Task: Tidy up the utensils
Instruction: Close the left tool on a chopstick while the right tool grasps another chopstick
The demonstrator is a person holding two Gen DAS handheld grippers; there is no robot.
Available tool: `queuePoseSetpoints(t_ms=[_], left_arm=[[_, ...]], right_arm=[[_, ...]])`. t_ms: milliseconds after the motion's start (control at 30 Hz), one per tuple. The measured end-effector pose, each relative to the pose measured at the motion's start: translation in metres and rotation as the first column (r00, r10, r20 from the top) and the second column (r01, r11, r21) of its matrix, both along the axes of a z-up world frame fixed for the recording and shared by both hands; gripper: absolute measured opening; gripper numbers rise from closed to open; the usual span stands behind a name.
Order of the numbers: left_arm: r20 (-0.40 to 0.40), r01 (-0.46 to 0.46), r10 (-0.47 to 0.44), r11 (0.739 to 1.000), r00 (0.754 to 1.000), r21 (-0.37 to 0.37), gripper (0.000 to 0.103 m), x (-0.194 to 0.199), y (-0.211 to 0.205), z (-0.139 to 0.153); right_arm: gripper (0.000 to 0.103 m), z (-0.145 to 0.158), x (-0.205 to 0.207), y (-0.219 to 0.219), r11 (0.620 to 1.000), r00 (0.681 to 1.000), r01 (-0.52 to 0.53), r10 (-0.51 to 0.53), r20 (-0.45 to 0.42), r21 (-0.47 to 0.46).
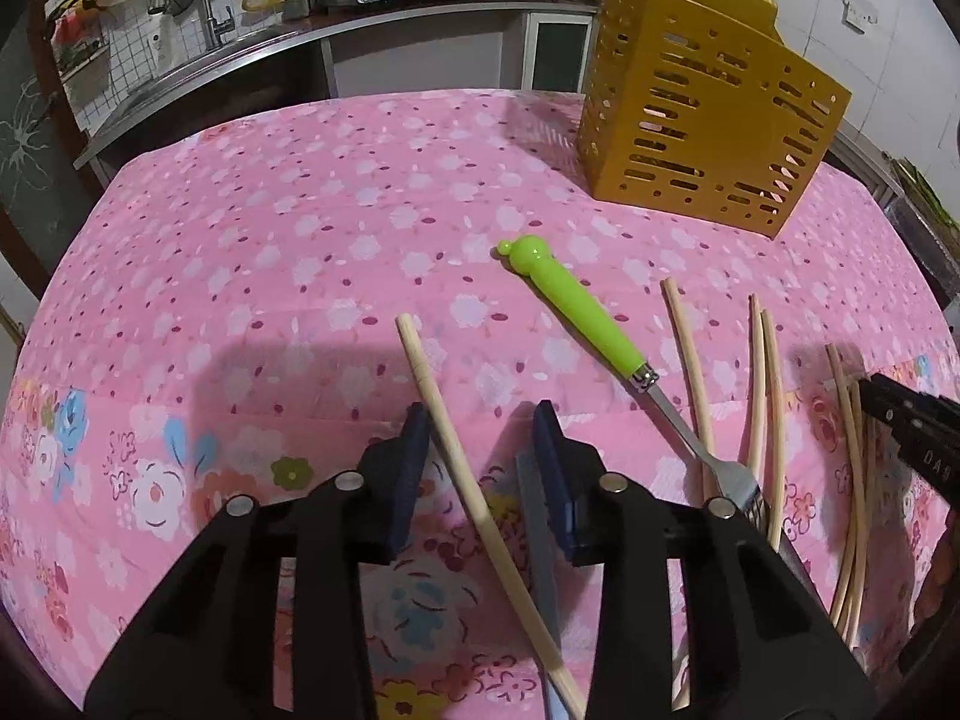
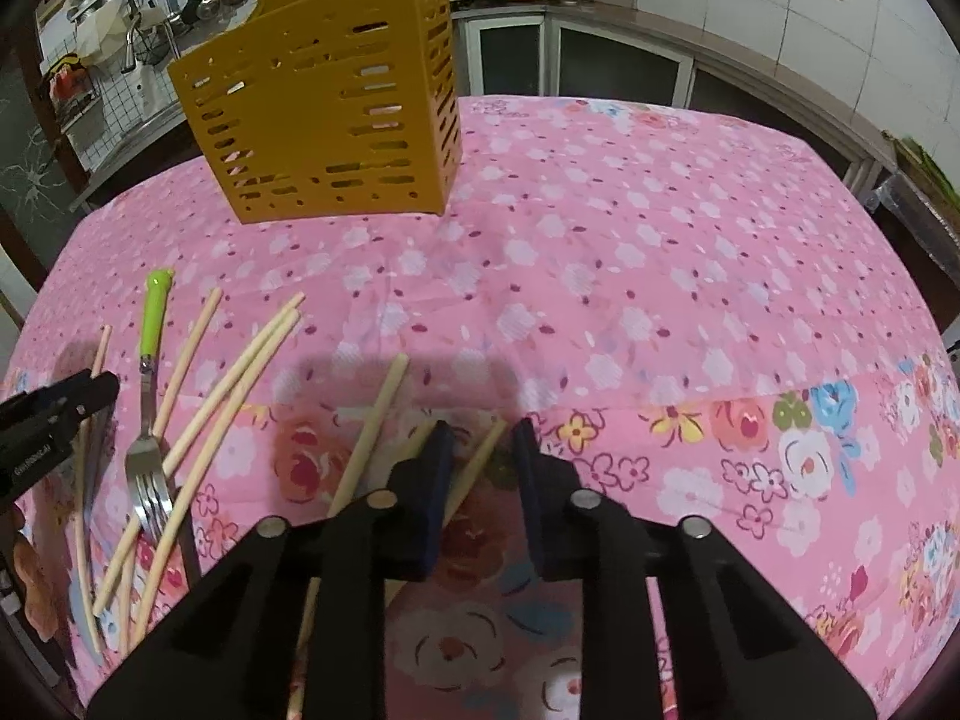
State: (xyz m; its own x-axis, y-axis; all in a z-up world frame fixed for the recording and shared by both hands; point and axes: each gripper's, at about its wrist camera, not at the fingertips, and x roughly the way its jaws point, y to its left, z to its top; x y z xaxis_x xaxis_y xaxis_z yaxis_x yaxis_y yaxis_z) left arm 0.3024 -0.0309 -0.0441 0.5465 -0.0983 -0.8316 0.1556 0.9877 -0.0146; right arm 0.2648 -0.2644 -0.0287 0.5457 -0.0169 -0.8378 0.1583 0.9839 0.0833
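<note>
Your left gripper (image 1: 483,420) hangs low over the pink floral tablecloth (image 1: 288,228), jaws partly drawn in, with one bamboo chopstick (image 1: 447,432) running between the blue pads (image 1: 414,450); it lies close against the left pad, a clear gap to the right pad, so no squeeze is visible. A flat grey blade-like strip (image 1: 537,540) lies just beside that chopstick near the right pad; can't tell what it is. Right of the gripper, a fork with a green handle (image 1: 576,306) lies diagonally, tines near, handle pointing far-left, and its tines overlap a loose scatter of chopsticks (image 1: 768,396). Your right gripper (image 2: 483,435) is also low over the cloth, jaws narrow, a chopstick (image 2: 480,459) passing between its pads, close to the left pad, gap to the right one; a grip can't be confirmed. Another chopstick (image 2: 375,420) lies just left of that gripper. Further left in the right wrist view, the same fork (image 2: 147,444) and chopstick pile sit between both grippers. The yellow slotted utensil holder (image 1: 696,114) stands upright at the far side of the table, well apart from both grippers. Kitchen counter (image 1: 336,30) with sink and stove beyond the table.
</note>
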Motion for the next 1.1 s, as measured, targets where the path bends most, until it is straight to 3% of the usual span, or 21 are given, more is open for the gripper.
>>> queuePoseSetpoints(t_ms=[133,300,400,533,700,833,900,1100], left_arm=[[-0.007,0.013,-0.013,1.0,1.0,0.02,0.032,0.001,-0.003,0.0],[-0.03,0.013,-0.013,1.0,0.999,-0.015,0.017,0.006,0.004,0.002],[-0.044,0.003,-0.005,0.999,0.999,-0.041,0.011,0.01,0.011,0.002],[-0.052,-0.004,0.0,0.997,0.999,-0.074,0.011,0.014,0.015,0.001],[-0.027,0.003,-0.004,0.999,1.0,-0.041,0.011,0.014,0.01,0.0],[-0.016,-0.009,0.008,0.998,1.0,-0.064,0.009,0.013,0.014,0.003],[0.006,-0.015,0.015,0.996,1.0,-0.085,0.004,0.01,0.018,0.008],[0.139,0.0,0.013,0.995,0.99,-0.097,0.004,-0.007,0.016,0.034]], right_arm=[[0.012,0.001,0.009,-0.001,1.0,1.0,-0.002,0.002,-0.013,0.008],[0.011,0.0,0.013,0.007,1.0,1.0,-0.007,0.007,-0.005,-0.03],[0.011,0.001,0.01,0.003,1.0,1.0,0.0,0.0,0.011,-0.008],[0.011,0.0,0.009,-0.002,0.999,0.999,0.008,-0.009,0.031,0.031],[0.011,0.001,0.01,-0.004,0.999,0.999,0.004,-0.006,0.049,0.045],[0.01,0.002,0.009,-0.005,0.998,0.998,-0.002,-0.002,0.064,0.063],[0.01,0.006,0.007,-0.007,0.997,0.996,-0.001,-0.005,0.085,0.074],[0.009,0.025,-0.002,-0.009,0.997,0.984,0.001,-0.015,0.175,0.078]])
